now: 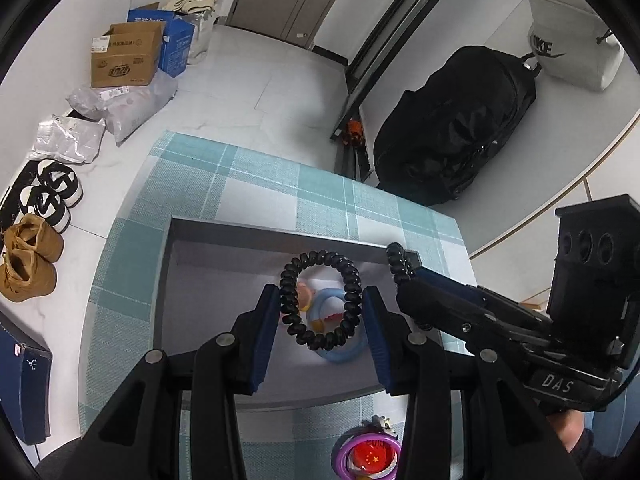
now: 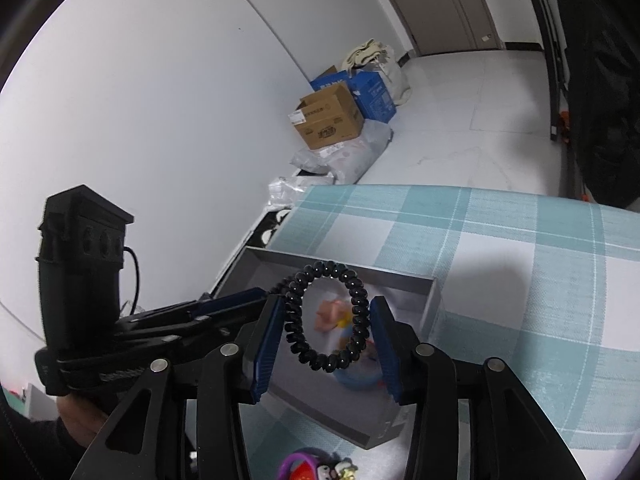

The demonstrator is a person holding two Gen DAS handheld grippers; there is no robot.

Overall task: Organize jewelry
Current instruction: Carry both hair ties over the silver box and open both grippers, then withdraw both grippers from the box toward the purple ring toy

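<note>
A grey open box (image 1: 256, 234) sits on the teal checked tablecloth; it also shows in the right wrist view (image 2: 404, 280). Inside lie a blue ring (image 1: 344, 354) and a pink and yellow trinket (image 1: 306, 294). My left gripper (image 1: 321, 306) is shut on a black spiral hair tie (image 1: 320, 262), held above the box. My right gripper (image 2: 327, 316) is shut on a second black spiral hair tie (image 2: 326, 270), also above the box; this one shows in the left wrist view (image 1: 398, 264). The two grippers are close side by side.
A purple ring with a red flag badge (image 1: 370, 456) lies on the cloth in front of the box. On the floor are cardboard boxes (image 1: 124, 56), plastic bags, shoes (image 1: 36, 252) and a black bag (image 1: 456, 136). The table's far edge is just behind the box.
</note>
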